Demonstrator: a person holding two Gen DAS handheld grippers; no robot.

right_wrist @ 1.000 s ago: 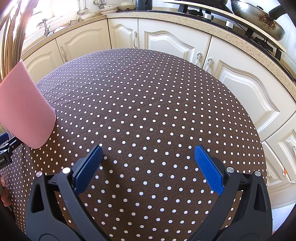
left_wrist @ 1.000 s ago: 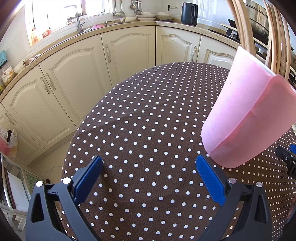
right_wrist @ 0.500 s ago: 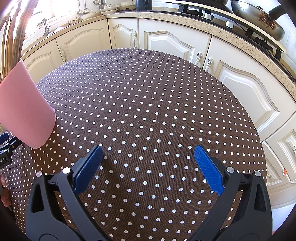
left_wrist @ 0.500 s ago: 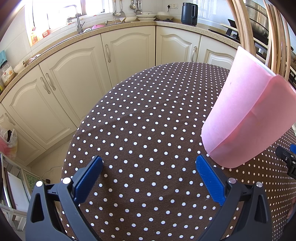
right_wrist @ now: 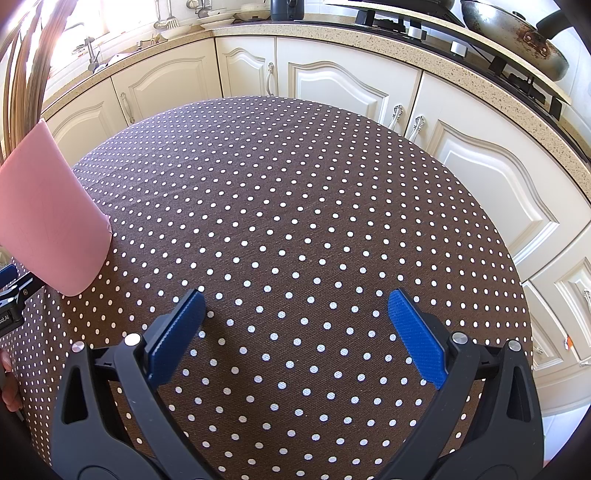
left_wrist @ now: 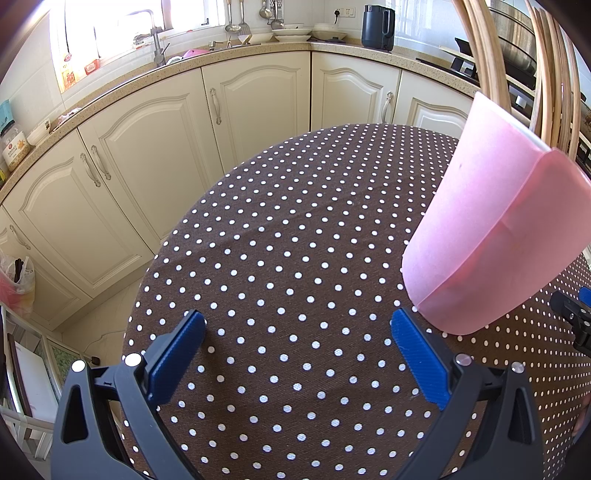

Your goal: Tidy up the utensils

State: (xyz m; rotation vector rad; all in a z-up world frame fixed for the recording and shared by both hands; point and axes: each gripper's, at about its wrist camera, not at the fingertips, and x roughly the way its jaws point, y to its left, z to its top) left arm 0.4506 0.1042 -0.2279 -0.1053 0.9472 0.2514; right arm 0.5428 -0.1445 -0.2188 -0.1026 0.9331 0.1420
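A pink plastic holder (left_wrist: 491, 236) stands on the brown polka-dot tablecloth (left_wrist: 295, 229), just right of my left gripper (left_wrist: 299, 332). Several wooden chopsticks (left_wrist: 550, 74) rise out of its top. That gripper is open with nothing between its blue pads. In the right wrist view the same holder (right_wrist: 48, 221) stands at the far left, its chopsticks (right_wrist: 22, 74) fanning upward. My right gripper (right_wrist: 295, 314) hovers open over bare cloth (right_wrist: 295, 184), well right of the holder. The other gripper's black body (right_wrist: 11, 299) peeks in at the left edge.
Cream kitchen cabinets (left_wrist: 155, 155) curve around the round table. A sink tap (left_wrist: 155, 40) and a dark kettle (left_wrist: 376, 27) are on the counter. A wok (right_wrist: 517, 33) sits on the hob at the right. A plastic bag (left_wrist: 16, 280) hangs at the left.
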